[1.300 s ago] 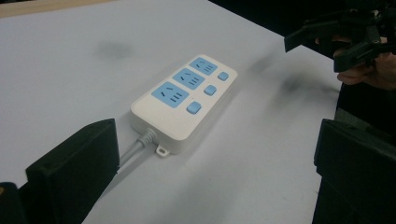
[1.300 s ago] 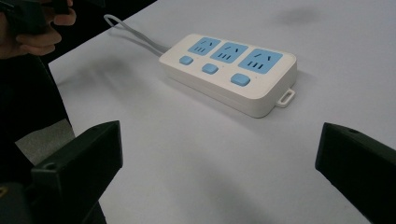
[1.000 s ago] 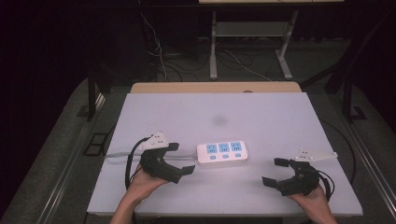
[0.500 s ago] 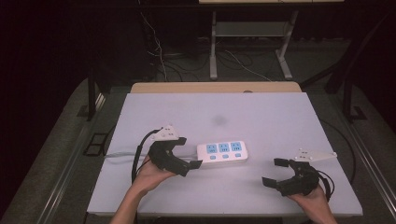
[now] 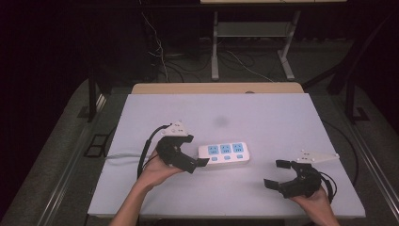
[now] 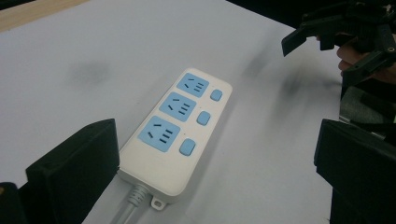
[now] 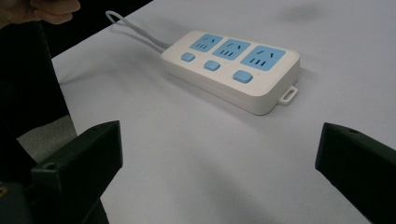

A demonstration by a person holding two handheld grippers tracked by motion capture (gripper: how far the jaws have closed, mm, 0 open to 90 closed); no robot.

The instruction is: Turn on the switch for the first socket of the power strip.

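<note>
White table: power strip beside open-jawed left gripper.

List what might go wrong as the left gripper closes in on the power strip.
1. The left gripper comes at the power strip from its cord end, so a jaw may snag the cord.
2. The strip lies flat on the smooth table; a glancing jaw may push it away.
3. The right gripper waits open and apart, too far to steady it.

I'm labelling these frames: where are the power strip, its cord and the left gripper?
power strip (image 5: pixel 225 154): high view, middle of its white top face.
cord (image 6: pixel 132 199): left gripper view, the grey stub leaving the strip's end.
left gripper (image 5: pixel 194 163): high view, between its open jaws.
</note>
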